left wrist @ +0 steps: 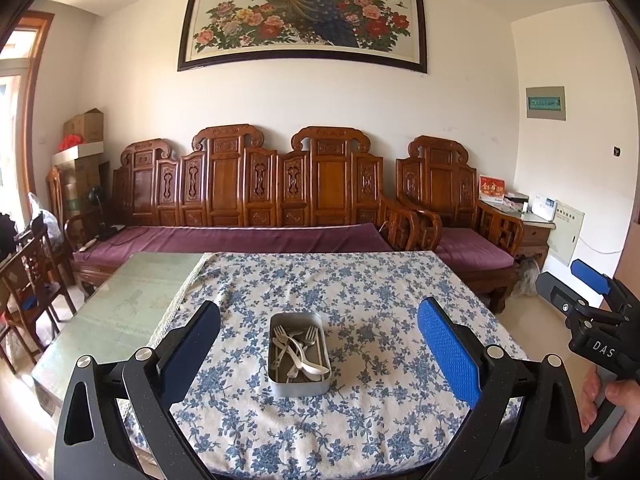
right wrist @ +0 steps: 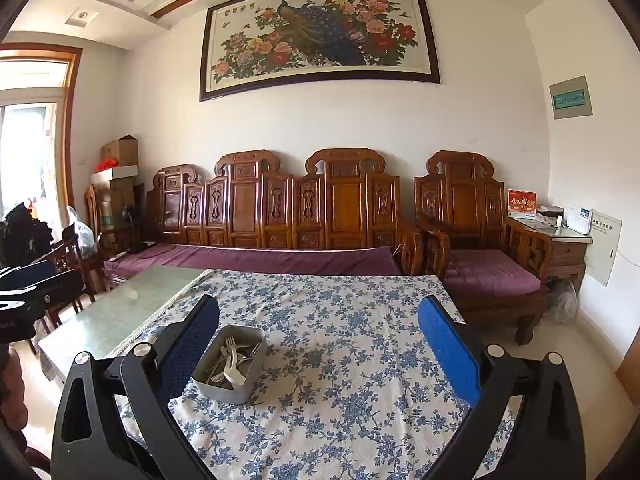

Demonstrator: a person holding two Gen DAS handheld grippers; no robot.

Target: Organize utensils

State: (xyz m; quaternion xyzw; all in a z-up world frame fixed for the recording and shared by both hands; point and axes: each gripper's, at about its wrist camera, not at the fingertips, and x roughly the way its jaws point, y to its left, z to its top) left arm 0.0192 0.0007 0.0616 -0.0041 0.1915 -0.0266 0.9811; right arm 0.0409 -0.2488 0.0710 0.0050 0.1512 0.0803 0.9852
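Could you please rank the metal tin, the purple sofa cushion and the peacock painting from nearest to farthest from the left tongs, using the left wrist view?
From the left tongs:
1. Metal tin, on the tablecloth, between the fingers.
2. Purple sofa cushion, beyond the table's far edge.
3. Peacock painting, high on the back wall.

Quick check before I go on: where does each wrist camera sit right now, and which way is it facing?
Left wrist view: on the left tongs, above the near table edge, facing the sofa wall; metal tin dead ahead; the right tongs and a hand show at right.
Right wrist view: on the right tongs, further right, same heading; tin lies left of centre; the left tongs show at far left.
Shared: tin of forks and spoons, floral cloth, sofa, peacock picture.
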